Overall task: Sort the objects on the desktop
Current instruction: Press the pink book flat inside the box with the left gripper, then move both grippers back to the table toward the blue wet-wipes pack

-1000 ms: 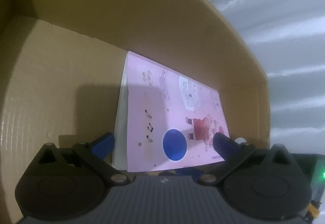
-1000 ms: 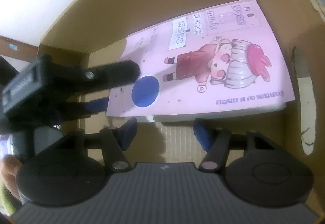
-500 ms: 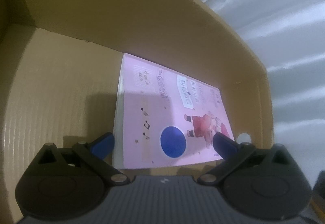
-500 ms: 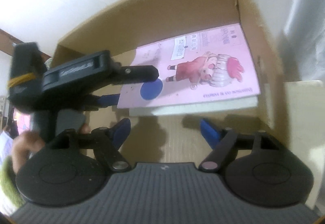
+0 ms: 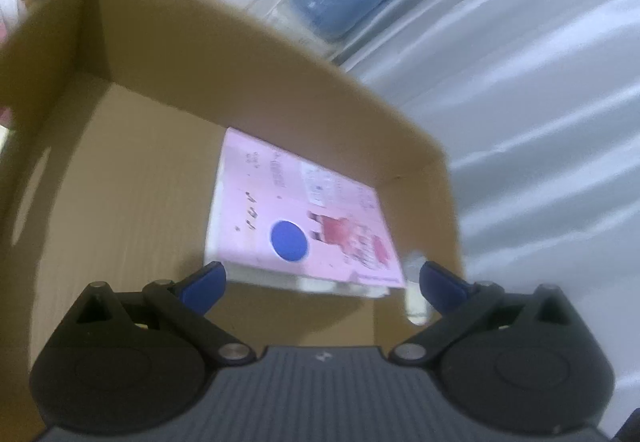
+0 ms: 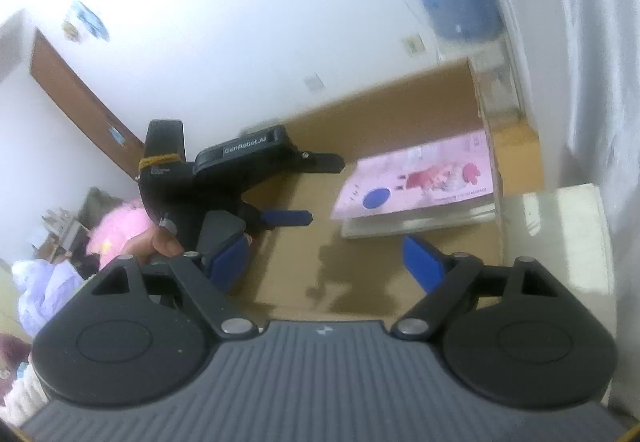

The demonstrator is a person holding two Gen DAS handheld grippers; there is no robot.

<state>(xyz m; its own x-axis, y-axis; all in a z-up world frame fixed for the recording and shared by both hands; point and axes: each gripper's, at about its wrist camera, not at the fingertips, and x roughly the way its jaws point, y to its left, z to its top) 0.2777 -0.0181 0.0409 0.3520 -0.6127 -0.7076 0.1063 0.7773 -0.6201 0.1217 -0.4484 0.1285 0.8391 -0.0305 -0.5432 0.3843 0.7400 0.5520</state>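
Cardboard box (image 5: 140,169) as landmark. Left gripper (image 5: 320,282) over its near-left part, jaws apart, empty. Pink book (image 5: 304,217) flat on box floor, against right wall. Right gripper (image 6: 324,262) at box's near edge, jaws apart, empty. Frames blurred.

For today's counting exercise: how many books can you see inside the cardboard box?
1. A pink book lies flat on the floor of the cardboard box, against its right wall. The near end of the floor is hidden behind the grippers, so something could lie there.
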